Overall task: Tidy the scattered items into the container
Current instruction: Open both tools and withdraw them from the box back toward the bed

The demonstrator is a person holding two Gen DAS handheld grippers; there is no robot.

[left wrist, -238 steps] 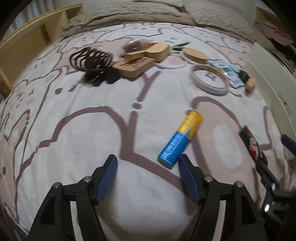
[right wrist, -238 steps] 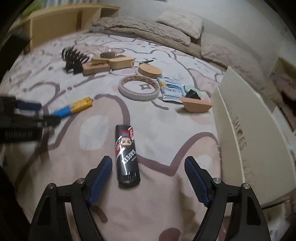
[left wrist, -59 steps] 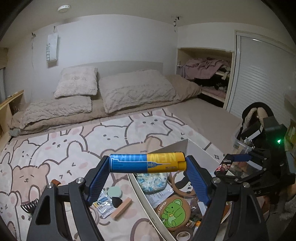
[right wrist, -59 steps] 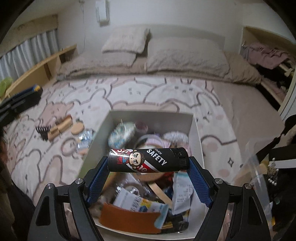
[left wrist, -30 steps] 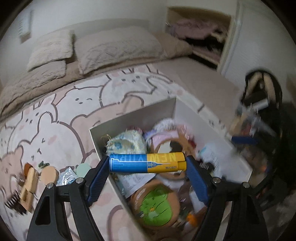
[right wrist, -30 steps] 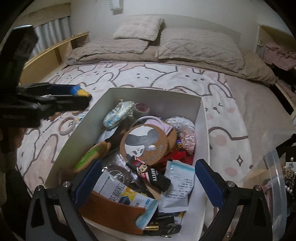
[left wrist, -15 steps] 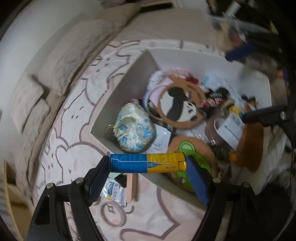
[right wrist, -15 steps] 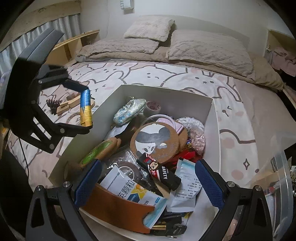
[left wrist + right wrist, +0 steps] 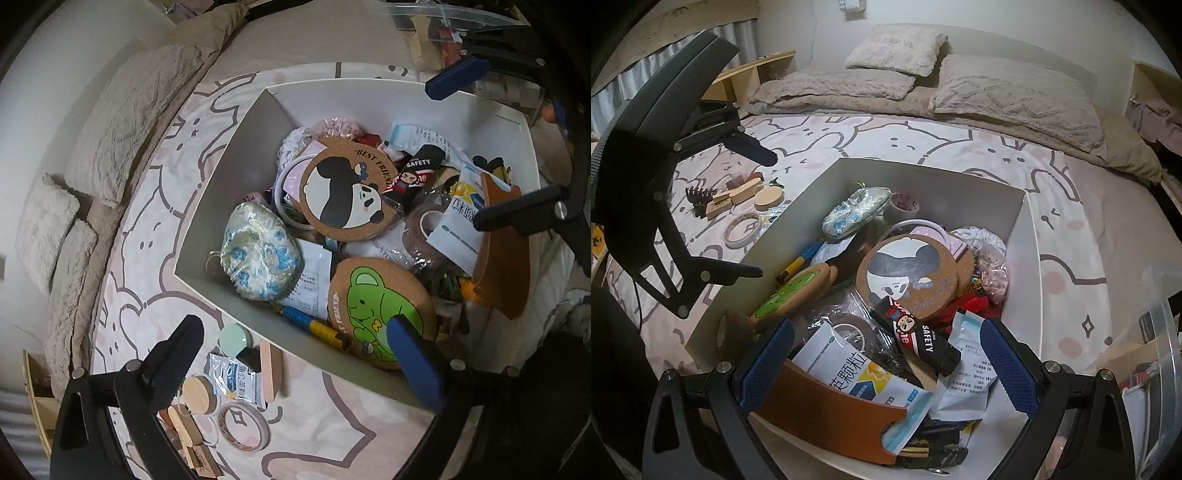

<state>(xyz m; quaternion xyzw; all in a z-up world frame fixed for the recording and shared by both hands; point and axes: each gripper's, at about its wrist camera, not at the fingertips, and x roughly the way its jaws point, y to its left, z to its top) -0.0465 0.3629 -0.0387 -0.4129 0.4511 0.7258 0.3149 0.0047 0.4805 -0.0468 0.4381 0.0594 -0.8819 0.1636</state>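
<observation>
Left gripper (image 9: 299,354) has just been opening; its jaws gape with nothing between them above the white box (image 9: 207,206). Inside, against the near wall, lies the blue-and-yellow lighter (image 9: 314,326), a smooth cylinder beside the round cork coaster (image 9: 380,306). Right gripper (image 9: 886,365) hovers wide and empty. Heaped glossy packets could slide and spill if nudged.

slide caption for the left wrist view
Open left gripper above the white box, blue-and-yellow lighter just dropped inside.

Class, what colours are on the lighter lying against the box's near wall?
The lighter is blue and yellow, clearest in the left wrist view.
</observation>
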